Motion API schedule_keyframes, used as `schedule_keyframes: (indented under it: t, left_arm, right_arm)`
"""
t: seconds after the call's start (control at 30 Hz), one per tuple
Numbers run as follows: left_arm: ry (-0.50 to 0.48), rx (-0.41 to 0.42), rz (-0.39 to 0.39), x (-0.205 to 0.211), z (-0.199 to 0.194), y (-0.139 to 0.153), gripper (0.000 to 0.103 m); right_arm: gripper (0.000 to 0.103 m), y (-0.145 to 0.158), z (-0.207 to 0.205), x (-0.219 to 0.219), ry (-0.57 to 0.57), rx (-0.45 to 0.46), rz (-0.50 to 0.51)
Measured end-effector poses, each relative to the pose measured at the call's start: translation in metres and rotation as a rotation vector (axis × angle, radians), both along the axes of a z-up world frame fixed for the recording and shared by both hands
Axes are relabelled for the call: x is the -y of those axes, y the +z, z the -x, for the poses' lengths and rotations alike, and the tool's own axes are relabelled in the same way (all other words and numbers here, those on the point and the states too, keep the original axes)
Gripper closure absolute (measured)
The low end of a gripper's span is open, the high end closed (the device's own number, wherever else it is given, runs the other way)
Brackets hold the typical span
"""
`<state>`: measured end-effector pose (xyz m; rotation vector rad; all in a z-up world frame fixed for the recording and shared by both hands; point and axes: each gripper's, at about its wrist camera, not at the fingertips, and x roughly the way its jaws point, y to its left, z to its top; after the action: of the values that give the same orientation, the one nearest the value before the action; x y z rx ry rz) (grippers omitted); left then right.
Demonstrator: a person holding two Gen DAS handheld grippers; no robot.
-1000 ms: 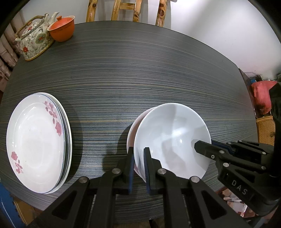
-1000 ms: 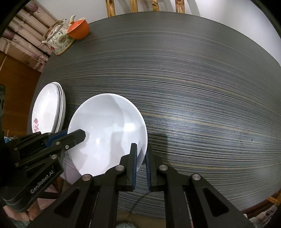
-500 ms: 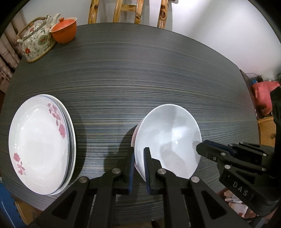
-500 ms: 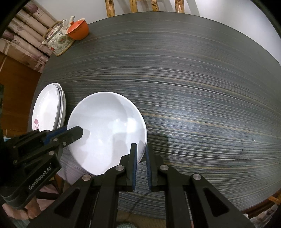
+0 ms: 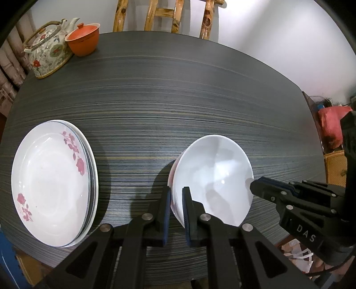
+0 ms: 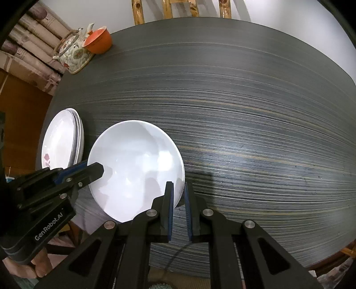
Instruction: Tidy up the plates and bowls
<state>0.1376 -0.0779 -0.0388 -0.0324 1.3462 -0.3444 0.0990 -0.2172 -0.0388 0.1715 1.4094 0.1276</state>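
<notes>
A plain white bowl (image 5: 213, 175) sits nested on a pink-sided bowl (image 5: 171, 175) near the front edge of the dark table (image 5: 169, 104). My left gripper (image 5: 176, 197) is shut on the white bowl's left rim. My right gripper (image 6: 178, 195) is shut on the same bowl's right rim (image 6: 180, 177); it shows in the left wrist view (image 5: 253, 189) too. The bowl (image 6: 135, 169) fills the lower left of the right wrist view. A stack of white plates with red flowers (image 5: 53, 182) lies at the left, also seen in the right wrist view (image 6: 62, 140).
A flowered teapot (image 5: 49, 53) and an orange lidded cup (image 5: 83, 42) stand at the far left corner. A bamboo chair (image 5: 164, 15) is behind the table. A red bag (image 5: 331, 126) lies beyond the right edge.
Both grippers stay shut on the white bowl's rim. The bowl has shifted slightly and looks smaller and more tilted in the left wrist view; the cameras have drawn back a little.
</notes>
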Motion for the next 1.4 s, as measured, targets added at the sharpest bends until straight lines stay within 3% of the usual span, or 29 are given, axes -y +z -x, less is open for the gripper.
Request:
schedule_keyframes:
  t: [0.47,0.6,1.4]
  left_arm:
    - [0.027,0.004,0.022,-0.016,0.0,0.002,0.089]
    - [0.031,0.0,0.029,-0.015,-0.001,-0.002,0.089]
    - [0.03,-0.035,0.024,-0.004,-0.01,-0.024,0.089]
  right_arm:
    - [0.091,0.0,0.0,0.007,-0.022,-0.002,0.0]
    - [0.084,0.0,0.0,0.011,-0.033,0.0,0.001]
    - [0.084,-0.021,-0.003,0.004,-0.016,-0.024,-0.011]
